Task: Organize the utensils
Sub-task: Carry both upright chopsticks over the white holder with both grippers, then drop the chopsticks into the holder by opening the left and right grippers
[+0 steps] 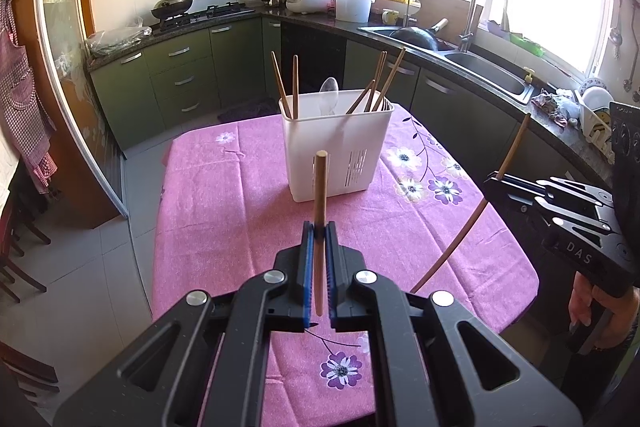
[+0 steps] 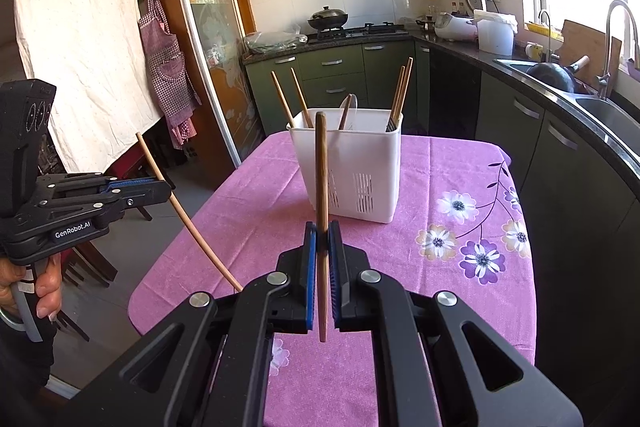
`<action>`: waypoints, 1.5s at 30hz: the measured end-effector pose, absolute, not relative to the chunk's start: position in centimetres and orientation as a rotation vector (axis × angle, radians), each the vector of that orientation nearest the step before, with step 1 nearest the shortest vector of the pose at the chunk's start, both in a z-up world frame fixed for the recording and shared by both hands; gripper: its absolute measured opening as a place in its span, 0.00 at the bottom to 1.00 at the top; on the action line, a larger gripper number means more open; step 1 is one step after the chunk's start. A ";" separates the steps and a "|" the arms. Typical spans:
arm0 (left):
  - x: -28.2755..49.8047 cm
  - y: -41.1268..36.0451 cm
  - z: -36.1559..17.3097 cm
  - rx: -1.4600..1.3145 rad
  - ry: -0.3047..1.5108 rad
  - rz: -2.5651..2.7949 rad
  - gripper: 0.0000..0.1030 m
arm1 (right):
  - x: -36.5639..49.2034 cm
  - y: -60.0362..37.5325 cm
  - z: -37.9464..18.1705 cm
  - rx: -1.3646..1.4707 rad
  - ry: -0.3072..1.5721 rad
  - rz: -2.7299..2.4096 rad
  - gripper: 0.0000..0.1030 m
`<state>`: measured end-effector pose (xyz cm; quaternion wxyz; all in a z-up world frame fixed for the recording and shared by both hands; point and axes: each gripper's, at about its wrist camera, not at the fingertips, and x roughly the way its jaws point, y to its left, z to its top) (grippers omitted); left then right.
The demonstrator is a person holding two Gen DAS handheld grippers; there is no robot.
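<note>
Clamped between the blue pads of the left gripper [image 1: 319, 231], a pale chopstick [image 1: 320, 195] stands nearly upright above the near part of the table [image 1: 208, 211]. Its jaws are closed tight on the stick. Likewise the right gripper [image 2: 322, 233] is pinched shut around a darker chopstick [image 2: 321, 171], also upright. Beyond both, near the table's far edge, sits a white utensil holder [image 1: 320, 139], with 2 chopsticks [image 1: 286, 87] in its left part, a spoon [image 1: 330, 93] mid-way and several more chopsticks [image 1: 380, 83] at right. Pink floral tablecloth [image 2: 460, 227] covers the table.
</note>
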<state>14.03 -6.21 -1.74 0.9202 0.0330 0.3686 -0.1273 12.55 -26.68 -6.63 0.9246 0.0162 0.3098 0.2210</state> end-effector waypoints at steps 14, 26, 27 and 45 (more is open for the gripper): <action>16.5 -7.5 4.7 0.058 0.681 -0.327 0.05 | 14.7 -25.9 0.6 -0.002 0.522 0.464 0.07; 22.1 -9.3 13.4 0.040 0.519 -0.331 0.05 | 20.5 -27.6 9.1 0.041 0.417 0.464 0.07; 22.7 -9.4 13.8 0.035 0.507 -0.324 0.05 | 21.2 -27.8 9.6 0.053 0.412 0.471 0.07; 31.4 -10.7 6.6 0.052 0.588 -0.239 0.06 | 30.6 -27.5 7.9 0.088 0.420 0.429 0.07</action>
